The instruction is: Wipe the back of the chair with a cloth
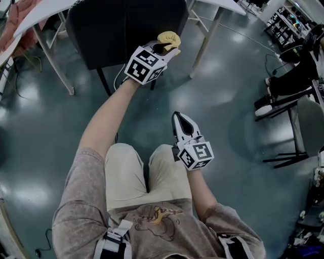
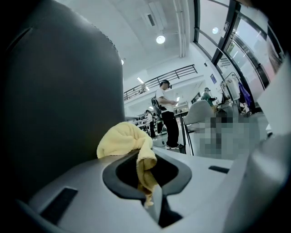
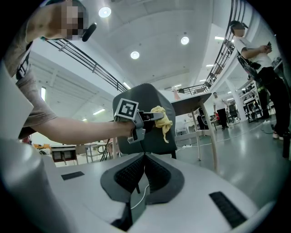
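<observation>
Where the head view drops past the person's beige shorts, the floor point(image 1: 228, 101) reads as dark grey-green, glossy and spotted with lamp reflections.

Right tool point(image 1: 178, 117): held low, just above the knees. In its own view the jaws point(image 3: 144, 157) are pressed together with nothing between them.

Left tool point(image 1: 162, 48): reached forward on an outstretched bare arm, with its marker cube facing up. Its jaws point(image 2: 152, 200) are clamped on a hanging tail of the cloth.

Cloth point(image 1: 169, 39): pale yellow, soft terry, bunched into a loose ball above the jaw tips point(image 2: 122, 141). A narrow strip trails down into the grip. From the right gripper view it hangs in a small drooping fold point(image 3: 161, 118).

Chair point(image 1: 126, 25): a dark, near-black, smooth back panel, standing upright. The cloth sits at its lower right edge, against it or just beside it. The panel fills the left of the left gripper view point(image 2: 59, 91).

Table point(image 1: 43, 12): white top on slanted pale legs, behind the chair at upper left.

Room: a high white ceiling with round lamps, a railed gallery, and a standing person point(image 2: 167, 113) in a white top well beyond the chair.
</observation>
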`<state>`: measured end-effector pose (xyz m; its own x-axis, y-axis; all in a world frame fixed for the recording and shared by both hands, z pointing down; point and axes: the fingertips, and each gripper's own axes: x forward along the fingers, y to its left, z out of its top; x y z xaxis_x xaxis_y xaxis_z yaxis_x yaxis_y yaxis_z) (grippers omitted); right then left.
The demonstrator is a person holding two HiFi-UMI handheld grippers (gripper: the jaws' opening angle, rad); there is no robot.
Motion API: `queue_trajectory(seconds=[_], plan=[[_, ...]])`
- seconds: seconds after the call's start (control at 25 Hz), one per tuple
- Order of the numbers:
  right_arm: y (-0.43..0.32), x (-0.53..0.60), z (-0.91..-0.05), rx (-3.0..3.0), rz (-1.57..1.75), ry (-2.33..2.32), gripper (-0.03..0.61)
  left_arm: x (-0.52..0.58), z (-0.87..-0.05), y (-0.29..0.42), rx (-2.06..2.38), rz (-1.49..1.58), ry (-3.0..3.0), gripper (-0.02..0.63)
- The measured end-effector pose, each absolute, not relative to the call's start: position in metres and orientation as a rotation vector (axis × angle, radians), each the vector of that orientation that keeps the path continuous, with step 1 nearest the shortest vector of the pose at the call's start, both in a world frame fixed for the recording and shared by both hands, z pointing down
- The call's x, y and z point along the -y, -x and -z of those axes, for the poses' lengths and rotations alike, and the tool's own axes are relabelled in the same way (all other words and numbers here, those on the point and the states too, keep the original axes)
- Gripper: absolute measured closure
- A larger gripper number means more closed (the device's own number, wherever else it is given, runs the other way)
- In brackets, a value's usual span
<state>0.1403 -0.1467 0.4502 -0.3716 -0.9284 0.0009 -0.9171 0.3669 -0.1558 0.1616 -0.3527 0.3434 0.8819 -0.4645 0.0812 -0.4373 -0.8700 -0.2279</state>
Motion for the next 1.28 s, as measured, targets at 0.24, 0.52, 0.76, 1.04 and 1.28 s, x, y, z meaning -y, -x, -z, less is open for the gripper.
queue_trajectory(seconds=[0.24,0.52,0.76,1.04,1.28], plan=[[-0.145,0.145,-0.45,-2.511,0.202,1.722,0.552,0.336,-0.34,-0.174,-0.601,0.161,2.878,0.56],[-0.146,0.146,-0.449,-2.517,0.198,1.708,0.552,0.316,-0.339,-0.154,-0.609,0.106,2.888,0.56],[-0.141,0.149,-0.453,-2.53,0.214,1.692,0.552,0.311,-0.353,-0.095,-0.752,0.064,2.873,0.56],[-0.133,0.157,-0.46,-2.564,0.234,1.661,0.552,0.315,-0.385,0.007,-1.006,0.128,2.778,0.56],[-0.122,0.163,-0.465,-2.591,0.249,1.63,0.552,0.326,-0.406,0.093,-1.229,0.168,2.715,0.56]])
